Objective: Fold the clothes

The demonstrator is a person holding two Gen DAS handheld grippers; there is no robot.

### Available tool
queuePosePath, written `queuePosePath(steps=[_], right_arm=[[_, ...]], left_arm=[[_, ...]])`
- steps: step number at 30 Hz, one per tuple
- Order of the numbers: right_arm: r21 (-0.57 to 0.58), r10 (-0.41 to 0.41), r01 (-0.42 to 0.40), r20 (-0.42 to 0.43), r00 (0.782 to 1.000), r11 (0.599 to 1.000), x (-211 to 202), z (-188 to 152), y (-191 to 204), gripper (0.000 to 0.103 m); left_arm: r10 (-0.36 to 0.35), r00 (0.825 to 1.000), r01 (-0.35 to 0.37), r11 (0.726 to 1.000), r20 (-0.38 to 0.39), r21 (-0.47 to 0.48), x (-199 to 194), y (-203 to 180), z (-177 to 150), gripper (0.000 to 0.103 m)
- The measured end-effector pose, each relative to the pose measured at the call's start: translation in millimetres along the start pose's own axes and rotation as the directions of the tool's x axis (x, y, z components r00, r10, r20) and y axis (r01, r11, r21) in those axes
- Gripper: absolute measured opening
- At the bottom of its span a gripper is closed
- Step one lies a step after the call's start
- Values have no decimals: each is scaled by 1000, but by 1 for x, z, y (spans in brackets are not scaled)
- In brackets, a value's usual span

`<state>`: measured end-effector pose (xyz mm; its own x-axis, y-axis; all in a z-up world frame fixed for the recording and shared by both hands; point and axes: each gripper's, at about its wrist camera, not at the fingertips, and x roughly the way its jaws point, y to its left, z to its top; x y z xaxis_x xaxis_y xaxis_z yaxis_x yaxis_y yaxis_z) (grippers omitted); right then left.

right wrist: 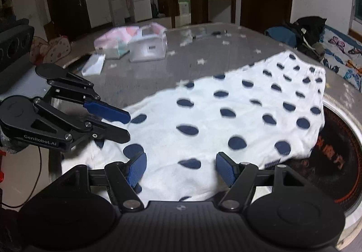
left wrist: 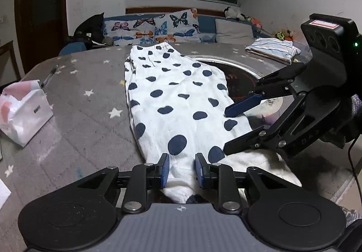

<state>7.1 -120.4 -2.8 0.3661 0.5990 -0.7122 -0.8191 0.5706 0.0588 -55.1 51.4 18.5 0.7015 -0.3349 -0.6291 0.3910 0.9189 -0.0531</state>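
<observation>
White trousers with navy dots (left wrist: 174,98) lie lengthwise on the grey star-patterned table cover (left wrist: 90,102), waistband far, leg ends near me. My left gripper (left wrist: 182,170) is open, its jaws standing either side of the near leg end. My right gripper (left wrist: 228,129) is open at the garment's right edge, one blue finger (left wrist: 244,106) above the cloth. In the right wrist view the trousers (right wrist: 237,116) fill the middle, my right gripper (right wrist: 181,170) is open over the near edge, and my left gripper (right wrist: 127,126) is open at the cloth's left end.
A folded striped garment (left wrist: 271,48) lies at the far right. A white tissue box in a bag (left wrist: 25,107) sits at the left. A round dark inset with a metal rim (left wrist: 239,75) lies beside the trousers. A butterfly-print sofa (left wrist: 153,28) stands behind the table.
</observation>
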Motion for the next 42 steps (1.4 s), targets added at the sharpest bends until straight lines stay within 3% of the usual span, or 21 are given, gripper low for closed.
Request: queuePosePath(steps=[6, 16, 23, 25, 32, 42], right_arm=[[-5, 7, -7, 30, 1000, 1000, -12, 3, 3, 70], [-5, 40, -40, 13, 999, 999, -11, -7, 12, 73], [-30, 56, -55, 33, 998, 998, -34, -8, 19, 73], [-44, 68, -66, 33, 997, 997, -38, -10, 25, 73], [-87, 76, -75, 3, 997, 993, -28, -22, 38, 74], [-39, 70, -68, 57, 996, 997, -43, -9, 24, 74]], left_arm=[[8, 999, -9, 1000, 43, 19, -14, 0, 12, 31], [-37, 999, 37, 998, 5, 47, -1, -13, 7, 31], [-69, 997, 67, 996, 32, 56, -26, -13, 0, 31], [-78, 996, 75, 995, 32, 65, -32, -16, -4, 35], [-69, 998, 69, 995, 2, 75, -29, -20, -17, 38], [-78, 994, 72, 994, 70, 87, -31, -17, 8, 38]])
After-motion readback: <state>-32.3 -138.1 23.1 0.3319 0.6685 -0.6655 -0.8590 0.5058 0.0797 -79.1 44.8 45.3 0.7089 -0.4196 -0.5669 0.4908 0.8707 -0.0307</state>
